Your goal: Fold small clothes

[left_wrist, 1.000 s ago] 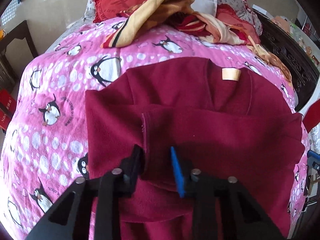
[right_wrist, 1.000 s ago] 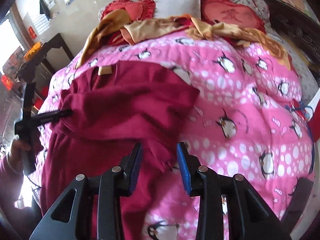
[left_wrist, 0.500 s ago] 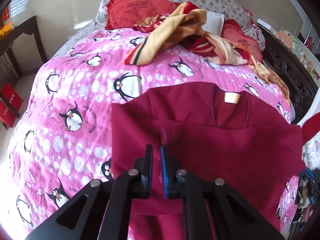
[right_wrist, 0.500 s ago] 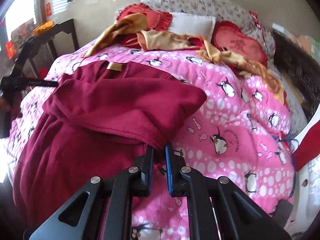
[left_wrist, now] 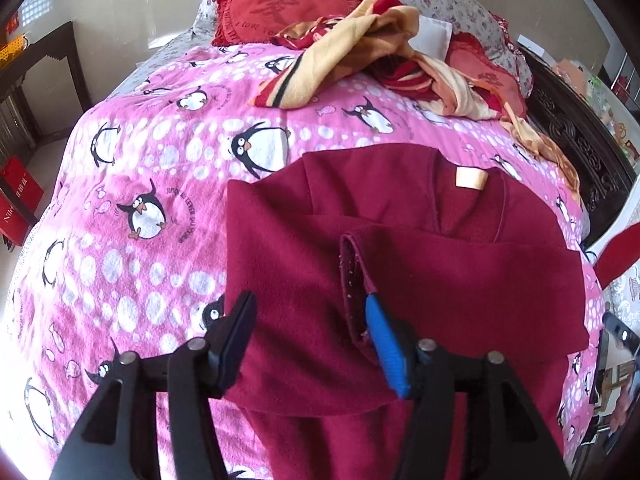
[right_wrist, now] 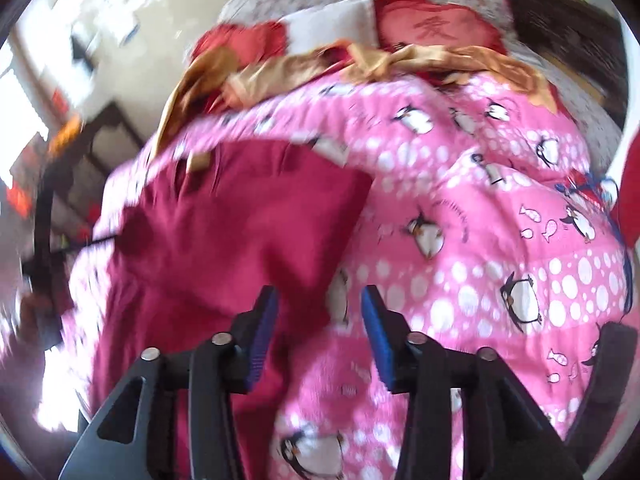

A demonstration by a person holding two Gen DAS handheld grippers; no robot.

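A dark red fleece top (left_wrist: 400, 248) lies on the pink penguin blanket (left_wrist: 160, 184), collar and tan label (left_wrist: 471, 179) at the far end. Its sleeve is folded across the body, the cuff (left_wrist: 354, 280) just ahead of my left gripper (left_wrist: 310, 320). That gripper is open and holds nothing; its fingers straddle the top's left part. In the blurred right wrist view the top (right_wrist: 224, 232) lies left of centre. My right gripper (right_wrist: 320, 312) is open and empty over the top's right edge and the blanket (right_wrist: 480, 240).
A heap of yellow and red clothes (left_wrist: 360, 52) and red pillows (left_wrist: 272, 12) lie at the head of the bed. A dark carved bed frame (left_wrist: 576, 132) runs along the right. Dark furniture (left_wrist: 36, 64) stands at the left.
Both grippers were shut on the folded sleeve half a second ago; both have opened and let it go. The sleeve now lies across the top. The right gripper is moving, its view blurred.
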